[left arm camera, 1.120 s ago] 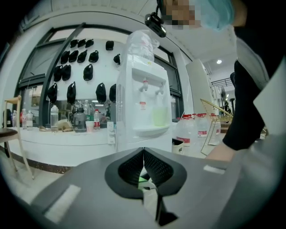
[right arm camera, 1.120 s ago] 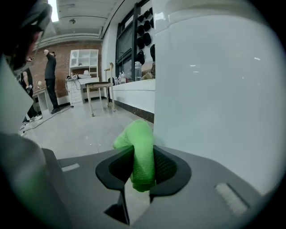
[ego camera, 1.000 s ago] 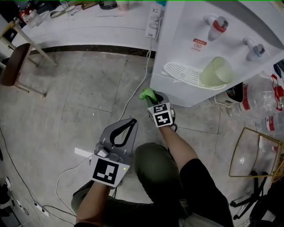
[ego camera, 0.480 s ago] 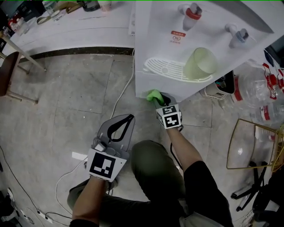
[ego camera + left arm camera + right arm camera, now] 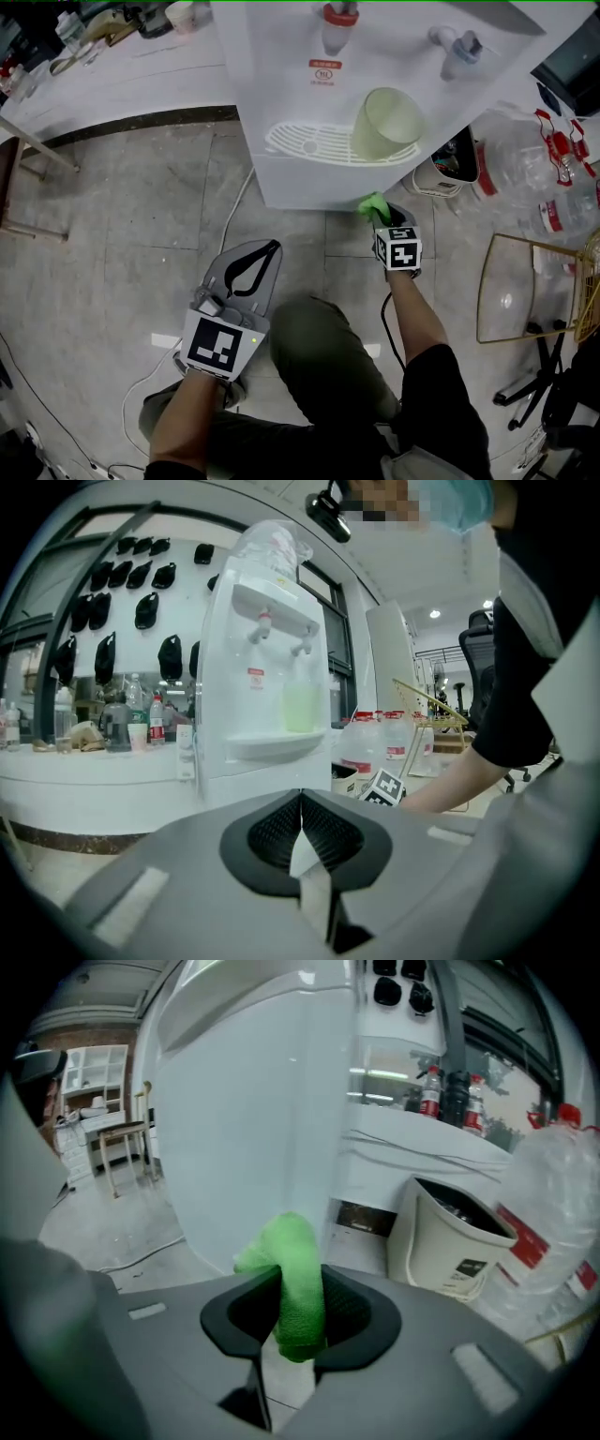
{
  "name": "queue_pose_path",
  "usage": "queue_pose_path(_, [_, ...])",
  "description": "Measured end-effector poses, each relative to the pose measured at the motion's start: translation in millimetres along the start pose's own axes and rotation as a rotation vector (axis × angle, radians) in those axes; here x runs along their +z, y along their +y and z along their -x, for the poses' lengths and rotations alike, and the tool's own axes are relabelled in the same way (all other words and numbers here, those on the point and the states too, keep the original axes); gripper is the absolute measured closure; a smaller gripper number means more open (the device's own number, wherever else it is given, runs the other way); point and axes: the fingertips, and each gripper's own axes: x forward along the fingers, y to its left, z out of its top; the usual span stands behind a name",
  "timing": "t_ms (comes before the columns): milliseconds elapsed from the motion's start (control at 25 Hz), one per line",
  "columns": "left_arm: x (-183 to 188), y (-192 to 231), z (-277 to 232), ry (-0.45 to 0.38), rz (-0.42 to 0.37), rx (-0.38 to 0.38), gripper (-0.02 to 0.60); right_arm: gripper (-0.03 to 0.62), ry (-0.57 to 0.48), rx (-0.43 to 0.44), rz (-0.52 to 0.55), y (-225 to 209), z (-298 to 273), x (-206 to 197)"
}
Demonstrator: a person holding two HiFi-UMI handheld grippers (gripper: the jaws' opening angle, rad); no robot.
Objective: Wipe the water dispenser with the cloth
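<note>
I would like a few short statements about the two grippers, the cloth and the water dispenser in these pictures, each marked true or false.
1. The right gripper is shut on the green fuzzy cloth. True.
2. The left gripper holds a second cloth. False: its jaws are together on nothing.
3. A pale green translucent cup stands on the drip tray of the white water dispenser. True.
4. The cloth lies on top of the dispenser. False: it is by the dispenser's bottom edge.
</note>
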Motion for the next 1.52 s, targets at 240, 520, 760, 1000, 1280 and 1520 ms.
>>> queue_pose_path(240, [-10.8, 6.7, 8.3, 0.018, -0.001, 0.027, 0.578, 0.485, 0.025, -0.036, -0.066, -11.0, 7.9, -16.4])
queue_pose_path(520, [-24.7, 24.8, 32.0, 0.046, 0.021, 0.089, 0.578, 0.485, 0.003, 0.223, 0.091, 109.1, -7.8, -11.4])
queue_pose_path(760, [-28.2, 44.4, 59.4, 0.048, 0.055, 0.165, 0.578, 0.485, 0.001, 0.366, 0.135, 214.1, -47.6, 5.0])
queue_pose_path(1000, [-35.8, 50.8, 79.3, 0.062, 0.077, 0.21, 0.578, 0.485, 0.019, 0.398, 0.129, 272.2, -83.9, 24.1])
queue_pose_path(1280, [-37.6, 50.3, 82.4, 0.077, 0.086, 0.205, 0.578, 0.484, 0.055, 0.342, 0.116, 243.9, -93.6, 21.1])
queue_pose_path(1520, [-35.3, 41.0, 62.8, 0.072, 0.074, 0.163, 0.578, 0.484, 0.082, 0.244, 0.053, 164.5, -78.4, -6.7])
